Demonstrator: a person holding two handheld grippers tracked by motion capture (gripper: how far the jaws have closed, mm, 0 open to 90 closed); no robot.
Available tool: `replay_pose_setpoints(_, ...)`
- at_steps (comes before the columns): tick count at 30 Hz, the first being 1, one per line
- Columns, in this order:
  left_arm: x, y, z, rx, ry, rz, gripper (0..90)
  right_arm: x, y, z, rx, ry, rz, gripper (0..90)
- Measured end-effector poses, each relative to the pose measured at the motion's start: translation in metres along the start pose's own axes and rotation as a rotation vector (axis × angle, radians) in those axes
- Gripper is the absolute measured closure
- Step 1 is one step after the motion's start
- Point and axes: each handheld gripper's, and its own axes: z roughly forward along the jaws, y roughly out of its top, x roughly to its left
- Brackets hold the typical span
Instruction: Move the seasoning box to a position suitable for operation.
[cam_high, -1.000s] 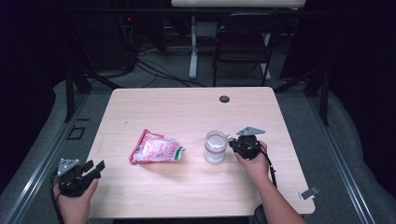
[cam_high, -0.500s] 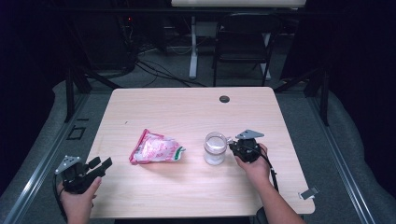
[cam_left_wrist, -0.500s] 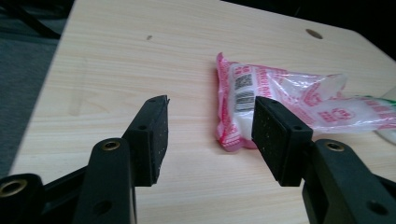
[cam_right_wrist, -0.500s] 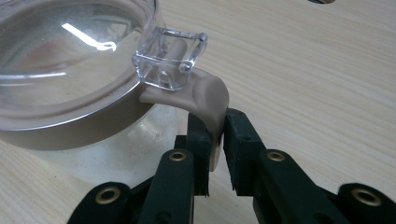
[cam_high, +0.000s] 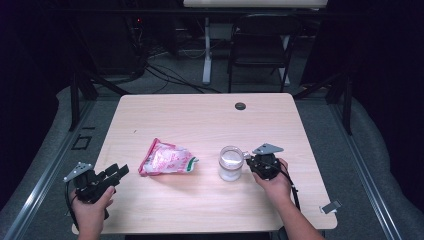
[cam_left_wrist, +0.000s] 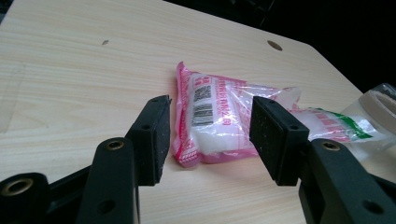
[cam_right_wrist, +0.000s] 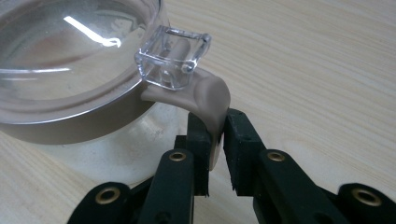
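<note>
On the table (cam_high: 200, 115), near its middle, stands a clear jar (cam_high: 230, 163) with a lid, and the right gripper (cam_high: 251, 161) pinches the beige tab (cam_right_wrist: 211, 100) at the jar's side between its two jaws. The right hand (cam_high: 274, 181) lies low on the wood, forearm coming from the near edge. At the left near corner the left hand (cam_high: 91, 210) holds the left gripper (cam_high: 120, 171), pointed toward the pink bag (cam_high: 166, 158). Its jaws are spread and have just been opening; nothing is between them, and the bag lies apart, a little ahead of them.
</note>
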Motion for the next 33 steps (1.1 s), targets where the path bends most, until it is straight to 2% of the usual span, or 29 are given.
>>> replay_pose_setpoints(1,-0.002,0.001,0.002,-0.004,-0.021,-0.008,48.5,0.002,-0.001,-0.002,0.001,0.004,-0.006,80.5)
replay_pose_setpoints(2,-0.002,0.001,0.002,-0.004,-0.021,-0.008,48.5,0.002,-0.001,-0.002,0.001,0.004,-0.006,80.5)
replay_pose_setpoints(4,-0.006,0.002,0.005,-0.004,-0.050,-0.018,48.5,0.003,-0.003,-0.004,0.003,0.007,-0.008,80.5)
replay_pose_setpoints(6,-0.011,0.003,0.009,-0.006,-0.083,-0.017,48.5,0.006,-0.005,-0.007,0.006,0.010,-0.011,80.5)
replay_pose_setpoints(7,-0.011,0.003,0.009,-0.006,-0.083,-0.017,48.4,0.006,-0.005,-0.007,0.006,0.010,-0.011,80.5)
replay_pose_setpoints(9,-0.018,0.004,0.014,-0.006,-0.124,-0.017,48.5,0.008,-0.007,-0.010,0.013,0.008,-0.014,80.3)
replay_pose_setpoints(11,-0.020,0.005,0.016,-0.005,-0.140,-0.018,48.5,0.011,-0.009,-0.013,0.011,0.017,-0.009,80.0)
replay_pose_setpoints(12,-0.026,0.006,0.021,0.001,-0.164,-0.012,48.6,0.012,-0.010,-0.014,0.013,0.016,-0.010,80.0)
replay_pose_setpoints(13,-0.026,0.006,0.021,0.001,-0.164,-0.012,48.6,0.012,-0.010,-0.014,0.013,0.016,-0.010,80.0)
replay_pose_setpoints(18,-0.039,0.008,0.034,0.018,-0.219,0.013,48.6,0.017,-0.015,-0.021,0.019,0.016,-0.017,79.5)
replay_pose_setpoints(19,-0.039,0.008,0.034,0.018,-0.219,0.013,48.6,0.017,-0.015,-0.023,0.025,0.019,-0.021,79.4)
replay_pose_setpoints(21,-0.045,0.009,0.040,0.032,-0.210,0.053,48.8,0.019,-0.017,-0.024,0.021,0.020,-0.025,79.2)
replay_pose_setpoints(22,-0.045,0.009,0.040,0.032,-0.210,0.053,48.8,0.019,-0.018,-0.025,0.017,0.023,-0.027,79.1)
replay_pose_setpoints(23,-0.047,0.009,0.042,0.042,-0.202,0.070,48.8,0.019,-0.018,-0.025,0.017,0.023,-0.027,79.1)
replay_pose_setpoints(24,-0.051,0.009,0.046,0.051,-0.176,0.124,49.7,0.021,-0.020,-0.027,0.016,0.027,-0.028,78.9)
replay_pose_setpoints(25,-0.053,0.009,0.047,0.058,-0.158,0.149,50.0,0.021,-0.020,-0.028,0.022,0.021,-0.029,78.8)
replay_pose_setpoints(26,-0.053,0.009,0.047,0.058,-0.158,0.149,50.8,0.021,-0.020,-0.028,0.022,0.021,-0.029,78.8)
replay_pose_setpoints(28,-0.059,0.009,0.051,0.073,-0.129,0.198,51.2,0.023,-0.022,-0.029,0.014,0.029,-0.030,78.6)
replay_pose_setpoints(30,-0.064,0.008,0.054,0.083,-0.118,0.226,51.9,0.025,-0.023,-0.031,0.017,0.033,-0.041,78.3)
replay_pose_setpoints(32,-0.066,0.008,0.055,0.082,-0.115,0.236,51.9,0.025,-0.023,-0.031,0.017,0.034,-0.045,78.2)
replay_pose_setpoints(33,-0.068,0.008,0.056,0.081,-0.114,0.250,52.0,0.025,-0.024,-0.032,0.015,0.047,-0.050,78.2)
